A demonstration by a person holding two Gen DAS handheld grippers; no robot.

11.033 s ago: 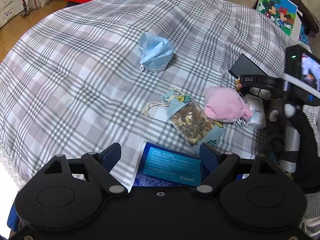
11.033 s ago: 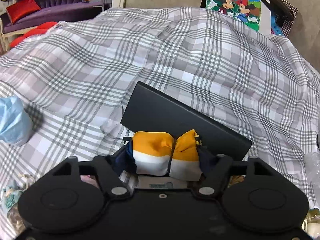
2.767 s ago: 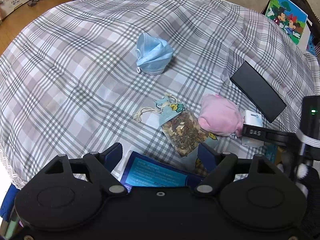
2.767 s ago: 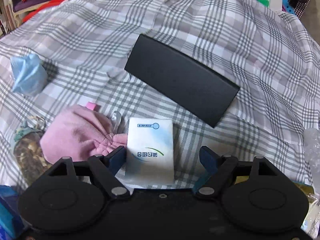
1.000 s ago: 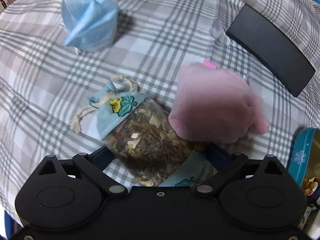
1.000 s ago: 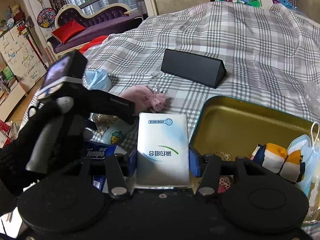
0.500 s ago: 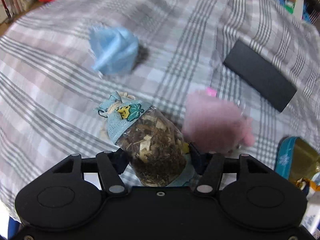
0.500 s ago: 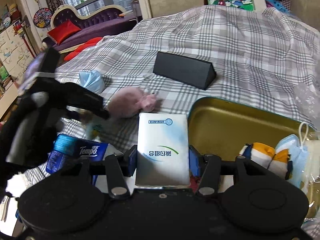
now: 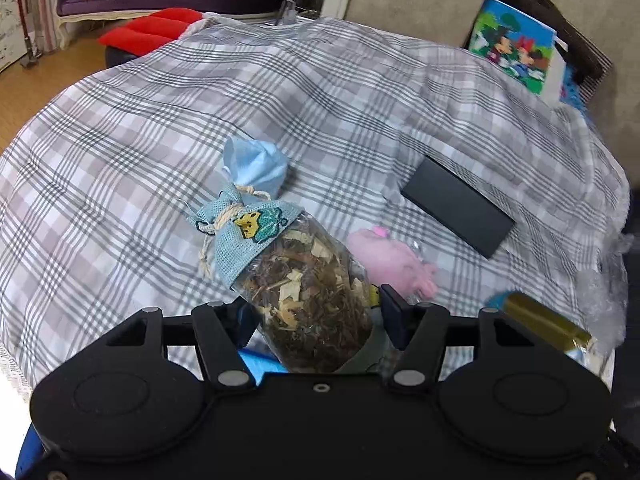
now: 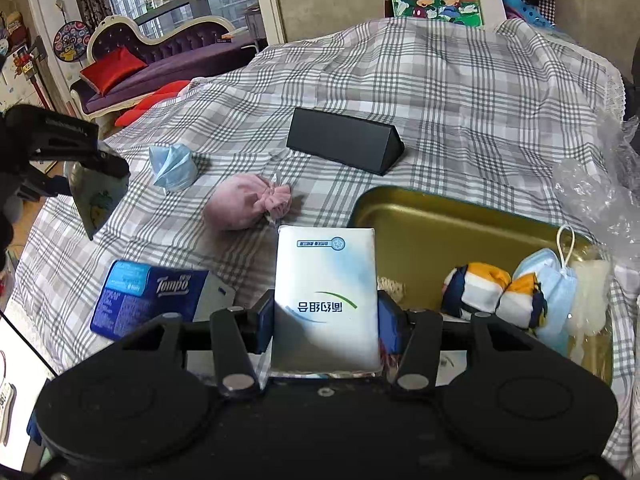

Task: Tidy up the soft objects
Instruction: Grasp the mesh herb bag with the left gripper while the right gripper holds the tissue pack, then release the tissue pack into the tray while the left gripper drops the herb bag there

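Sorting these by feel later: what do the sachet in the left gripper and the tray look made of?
Sachet: clear glossy plastic body showing dried herbs and chips, with a coarse light-blue woven top tied by twine. Tray: probably metal, going by its smooth golden sheen and rolled rim.

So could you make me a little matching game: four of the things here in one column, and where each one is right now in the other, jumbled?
Things:
1. herb sachet
2. white tissue pack
3. pink pouch
4. orange-and-white beanbag

Places:
A. inside the gold tin
B. lying loose on the plaid cloth
C. held in the left hand-held gripper
D. held in the right hand-held gripper

Pairs: 1-C, 2-D, 3-B, 4-A
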